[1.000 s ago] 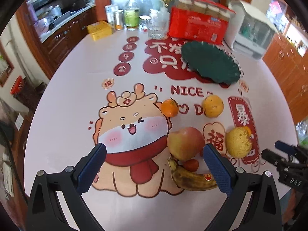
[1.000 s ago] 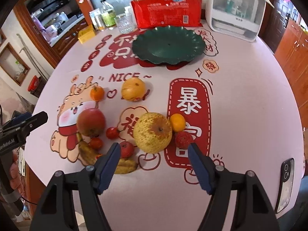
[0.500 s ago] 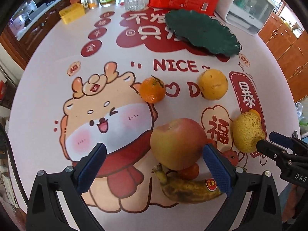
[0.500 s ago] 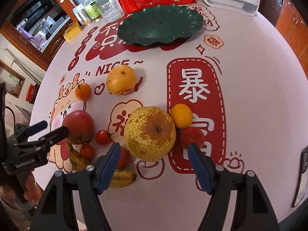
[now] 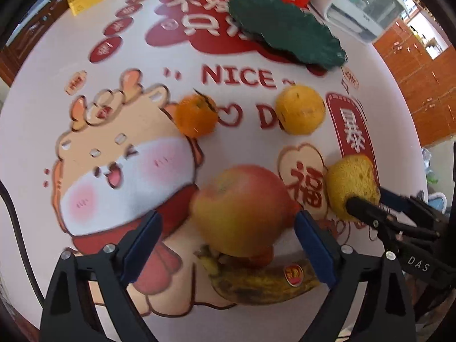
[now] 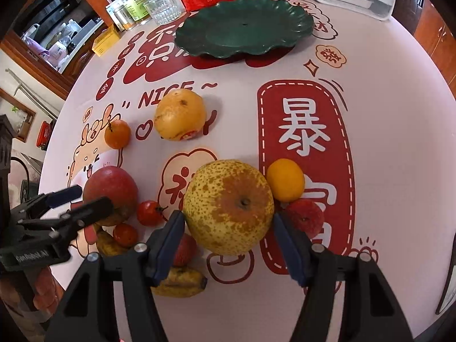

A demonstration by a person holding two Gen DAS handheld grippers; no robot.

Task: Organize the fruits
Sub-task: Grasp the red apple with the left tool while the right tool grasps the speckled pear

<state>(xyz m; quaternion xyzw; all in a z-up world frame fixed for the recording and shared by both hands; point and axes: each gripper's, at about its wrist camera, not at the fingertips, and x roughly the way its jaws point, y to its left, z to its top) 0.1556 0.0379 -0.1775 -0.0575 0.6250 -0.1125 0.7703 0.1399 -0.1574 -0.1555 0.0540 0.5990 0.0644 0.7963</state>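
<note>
My right tongs (image 6: 228,245) have just been closing around the speckled pear (image 6: 228,206), pads not yet pressing; my left tongs (image 5: 228,245), also narrowing, straddle the red apple (image 5: 242,208). Green plate (image 6: 245,25) lies at twelve o'clock.

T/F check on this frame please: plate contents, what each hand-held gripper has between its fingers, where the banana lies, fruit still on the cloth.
1. The green plate holds two fruits. False: it is empty.
2. The right hand-held gripper straddles the speckled pear. True.
3. The left hand-held gripper is shut on the banana. False: its jaws stand wide around the red apple, which sits nearer the right-hand finger.
4. The banana lies partly under the red apple. True.
5. The small orange sits on the plate. False: it rests on the tablecloth.
</note>
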